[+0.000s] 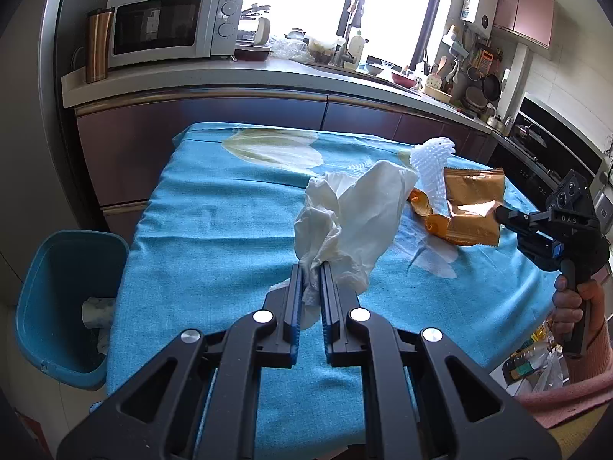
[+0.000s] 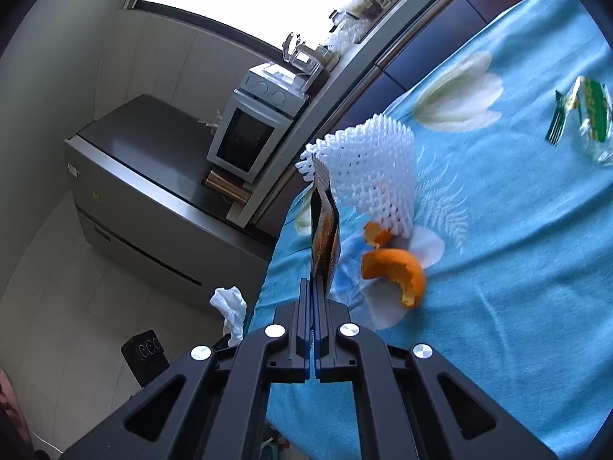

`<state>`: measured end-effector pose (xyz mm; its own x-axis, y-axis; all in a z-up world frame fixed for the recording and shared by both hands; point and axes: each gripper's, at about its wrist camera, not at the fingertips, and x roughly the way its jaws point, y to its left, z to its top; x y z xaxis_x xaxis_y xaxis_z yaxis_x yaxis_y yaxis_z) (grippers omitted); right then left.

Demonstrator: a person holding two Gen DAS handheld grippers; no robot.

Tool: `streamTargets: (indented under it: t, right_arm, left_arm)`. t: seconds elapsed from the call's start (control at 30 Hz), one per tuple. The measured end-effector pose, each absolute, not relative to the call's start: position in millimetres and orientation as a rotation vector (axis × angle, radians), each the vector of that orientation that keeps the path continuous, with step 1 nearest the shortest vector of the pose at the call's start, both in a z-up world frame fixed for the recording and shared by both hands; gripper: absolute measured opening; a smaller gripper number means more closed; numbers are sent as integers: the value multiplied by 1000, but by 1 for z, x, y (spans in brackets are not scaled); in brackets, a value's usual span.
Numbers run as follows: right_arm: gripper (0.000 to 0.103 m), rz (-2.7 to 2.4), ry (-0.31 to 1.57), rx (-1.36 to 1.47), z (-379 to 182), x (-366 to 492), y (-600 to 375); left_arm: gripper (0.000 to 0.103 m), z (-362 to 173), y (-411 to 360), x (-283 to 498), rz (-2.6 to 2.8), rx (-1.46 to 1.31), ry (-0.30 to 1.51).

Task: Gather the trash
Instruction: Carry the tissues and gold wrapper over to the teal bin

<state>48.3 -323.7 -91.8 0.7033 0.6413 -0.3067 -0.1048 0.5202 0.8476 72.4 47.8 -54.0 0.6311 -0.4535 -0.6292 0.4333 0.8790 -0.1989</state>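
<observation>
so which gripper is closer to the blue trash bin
Left. The left gripper, shut on the crumpled tissue, is over the table side next to the blue bin. The right gripper, holding the orange wrapper, is at the far side.

The lower part of the blue bin (image 1: 57,306) was hidden behind the table's cloth (image 1: 214,230). The person's hand (image 1: 574,306) was cut off by the right edge. Part of the orange peel (image 1: 425,211) was covered by the tissue (image 1: 356,222). The print on the green wrapper (image 2: 590,119) was too blurred to be read.
</observation>
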Motion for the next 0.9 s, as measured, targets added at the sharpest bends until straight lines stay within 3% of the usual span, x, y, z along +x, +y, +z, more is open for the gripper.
streamTargets:
  t: [0.4,0.9]
  right_arm:
    - [1,660,769,851,-90,72,-248]
    - [1,968,855,657,-55,143,-101]
  left_arm:
    - [10,-49,94,67,-399,-61,707]
    - [10,-54,213,74,-96,-104,706]
